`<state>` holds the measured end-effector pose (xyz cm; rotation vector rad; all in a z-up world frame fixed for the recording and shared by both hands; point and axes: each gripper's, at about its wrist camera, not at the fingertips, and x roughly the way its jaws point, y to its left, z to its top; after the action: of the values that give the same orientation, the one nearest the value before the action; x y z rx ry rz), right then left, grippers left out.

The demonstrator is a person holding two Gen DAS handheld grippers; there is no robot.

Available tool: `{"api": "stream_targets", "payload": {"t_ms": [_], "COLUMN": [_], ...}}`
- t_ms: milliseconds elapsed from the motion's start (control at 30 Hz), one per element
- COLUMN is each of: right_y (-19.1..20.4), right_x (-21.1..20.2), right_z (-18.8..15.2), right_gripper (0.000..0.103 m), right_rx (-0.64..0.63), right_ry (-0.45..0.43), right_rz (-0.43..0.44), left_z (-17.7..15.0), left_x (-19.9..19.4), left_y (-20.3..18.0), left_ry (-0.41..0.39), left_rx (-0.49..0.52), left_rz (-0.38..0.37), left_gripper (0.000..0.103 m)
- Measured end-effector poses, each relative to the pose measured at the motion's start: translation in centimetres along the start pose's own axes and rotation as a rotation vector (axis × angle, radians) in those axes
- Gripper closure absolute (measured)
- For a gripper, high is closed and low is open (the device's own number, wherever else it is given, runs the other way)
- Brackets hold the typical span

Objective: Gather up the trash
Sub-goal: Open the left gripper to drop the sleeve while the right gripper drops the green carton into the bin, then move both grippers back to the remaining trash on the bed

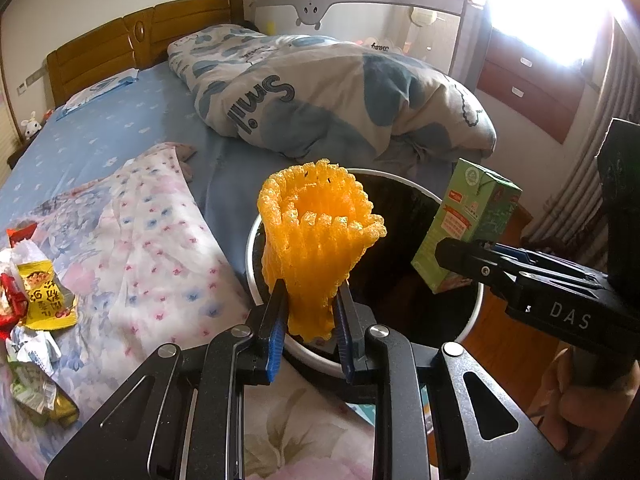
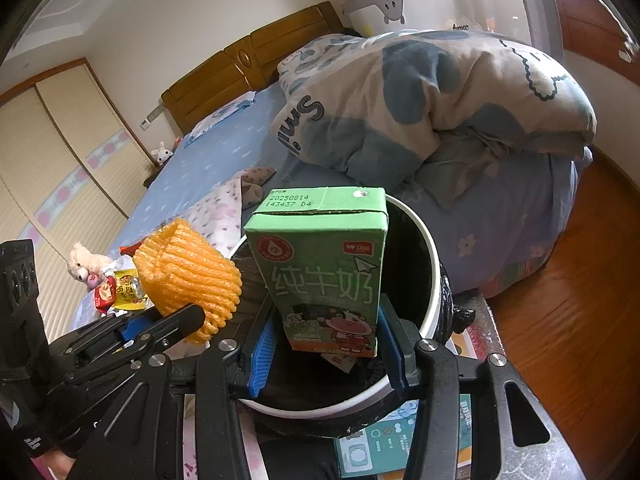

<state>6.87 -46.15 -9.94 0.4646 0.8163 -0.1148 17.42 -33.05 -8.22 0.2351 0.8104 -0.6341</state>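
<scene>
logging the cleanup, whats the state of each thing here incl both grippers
left gripper: shut on the orange foam net
orange foam net: held upright over the bin
right gripper: shut on the milk carton
milk carton: held upright over the bin, top sealed
bin: open, black liner inside
snack wrappers: lying loose on the bed
duvet: bunched up on the bed

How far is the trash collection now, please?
Done: I cannot tell; the bin's contents are too dark to read. In hand: the left claw grips the orange foam net and the right claw grips the green milk carton, both above the bin. Left: the snack wrappers on the bed.
</scene>
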Motion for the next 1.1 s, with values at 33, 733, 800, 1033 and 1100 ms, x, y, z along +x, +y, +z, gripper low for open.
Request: {"api": "stream_targets", "payload": {"t_ms": [33, 733, 800, 1033, 1100], "right_y": [-0.1, -0.5, -0.3, 1.8, 2.5], "right_x": [0.1, -0.3, -0.7, -2.1, -2.4], "right_z": [0.0, 0.6, 0.5, -0.5, -0.9], "right_gripper": [0.056, 0.042, 0.042, 0.017, 0.012], "right_rx": [0.001, 0.047, 0.051, 0.031, 0.030], "right_ry": [0.002, -0.012, -0.021, -0.064, -0.073], "right_rz": [0.001, 0.008, 0.012, 0.032, 0.045], "left_z": [0.0, -1.1, -1.8, -4.6, -5.5], "left_x": [0.1, -1.4, -1.9, -4.3, -5.1], "left_y": [0.0, 1.1, 1.8, 4.4, 5.3], "left_ry": [0.000, -0.014, -0.012, -0.022, -0.027], "left_rx": [0.001, -0.019, -0.033, -0.093, -0.116], "left_rz": [0.000, 0.007, 0.015, 0.039, 0.048], "left_gripper": [0.082, 0.043, 0.042, 0.033, 0.032]}}
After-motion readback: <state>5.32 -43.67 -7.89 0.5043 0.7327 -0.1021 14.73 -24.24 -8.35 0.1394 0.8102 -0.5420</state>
